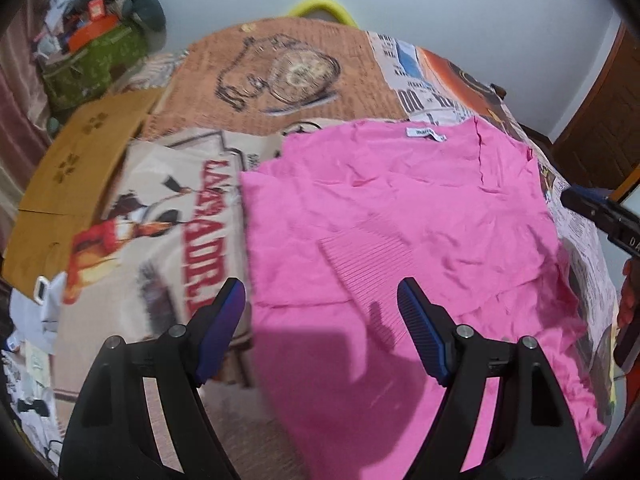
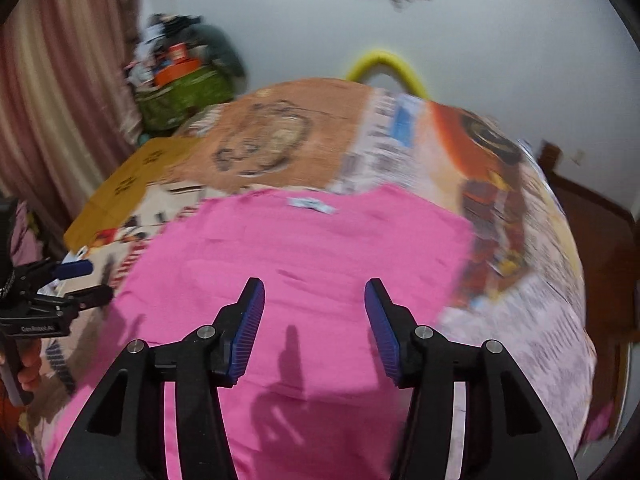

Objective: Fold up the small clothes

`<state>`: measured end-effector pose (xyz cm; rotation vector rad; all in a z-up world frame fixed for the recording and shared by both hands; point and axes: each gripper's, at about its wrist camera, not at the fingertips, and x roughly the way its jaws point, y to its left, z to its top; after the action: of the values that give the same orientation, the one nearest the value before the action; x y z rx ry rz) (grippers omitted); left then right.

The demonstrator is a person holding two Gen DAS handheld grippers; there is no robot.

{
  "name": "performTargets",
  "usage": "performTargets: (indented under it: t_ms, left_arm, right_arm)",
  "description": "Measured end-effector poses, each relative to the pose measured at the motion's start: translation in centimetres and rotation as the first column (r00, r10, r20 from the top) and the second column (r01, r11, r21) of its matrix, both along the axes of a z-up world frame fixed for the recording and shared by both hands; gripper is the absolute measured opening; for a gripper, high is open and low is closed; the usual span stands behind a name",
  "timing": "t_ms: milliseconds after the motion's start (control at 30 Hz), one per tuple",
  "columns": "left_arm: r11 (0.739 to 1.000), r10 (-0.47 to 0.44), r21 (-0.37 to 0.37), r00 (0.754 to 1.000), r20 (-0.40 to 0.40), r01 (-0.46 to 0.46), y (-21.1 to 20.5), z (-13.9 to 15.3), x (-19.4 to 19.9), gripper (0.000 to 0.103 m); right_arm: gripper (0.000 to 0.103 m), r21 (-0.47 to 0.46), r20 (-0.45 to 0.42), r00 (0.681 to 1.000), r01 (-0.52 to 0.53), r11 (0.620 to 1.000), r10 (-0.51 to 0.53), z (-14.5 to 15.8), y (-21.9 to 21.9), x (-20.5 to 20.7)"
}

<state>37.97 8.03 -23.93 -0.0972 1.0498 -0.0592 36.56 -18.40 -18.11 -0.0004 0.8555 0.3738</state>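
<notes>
A pink garment [image 1: 400, 248] lies spread on the table, its white neck label [image 1: 425, 134] at the far edge and a ribbed cuff folded over its middle. My left gripper [image 1: 320, 292] is open and empty, hovering above the garment's left edge. My right gripper [image 2: 314, 292] is open and empty above the garment's middle [image 2: 304, 256]. The left gripper also shows at the left edge of the right wrist view [image 2: 80, 280], and the right gripper shows at the right edge of the left wrist view [image 1: 592, 208].
The table is covered with printed newspaper sheets [image 1: 280, 76]. A flattened cardboard box [image 1: 76, 168] lies at its left side. A cluttered green bag [image 1: 92, 64] stands beyond the far left corner. A yellow chair back [image 1: 320, 6] stands behind the table.
</notes>
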Motion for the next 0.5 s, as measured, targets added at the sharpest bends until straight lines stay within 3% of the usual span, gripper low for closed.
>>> performTargets:
  t_ms: [67,133,200,233,400,433,500]
  left_arm:
    - [1.000,0.001,-0.012,1.000,-0.029,-0.001,-0.7,-1.1,1.2,0.070]
    - [1.000,-0.001,-0.023,0.998,-0.060,-0.001,-1.1,-2.0,2.1,0.057]
    - [0.999,-0.011,-0.045,0.995,-0.099,0.007,-1.6,-3.1,3.0,0.037]
    - [0.999,-0.014,-0.048,0.994,-0.104,0.009,-1.8,-3.4,3.2,0.035]
    - [0.999,-0.042,0.022,0.999,-0.034,0.043,-3.3,-2.6,3.4,0.011]
    - [0.998,-0.046,0.030,0.999,-0.025,0.046,-3.4,-2.5,3.5,0.010]
    - [0.997,-0.052,0.060,0.999,0.005,0.052,-3.6,-2.1,3.6,0.009]
  right_arm:
    - [0.048,0.017,-0.037,0.999,0.036,0.999,-0.035,-1.1,-1.7,0.5]
    - [0.048,0.032,-0.073,0.995,0.064,0.997,-0.062,-2.2,-3.1,1.2]
    - [0.048,0.047,-0.095,0.993,0.081,0.996,-0.076,-3.1,-4.0,1.8]
    - [0.048,0.056,-0.104,0.992,0.085,0.995,-0.078,-3.5,-4.2,2.1]
    - [0.047,0.109,-0.111,0.992,0.073,0.991,-0.061,-4.5,-4.2,3.2]
    - [0.042,0.110,-0.106,0.993,0.069,0.992,-0.058,-4.7,-4.0,3.5]
    - [0.013,0.094,-0.109,0.993,0.060,0.994,-0.049,-5.2,-3.6,4.1]
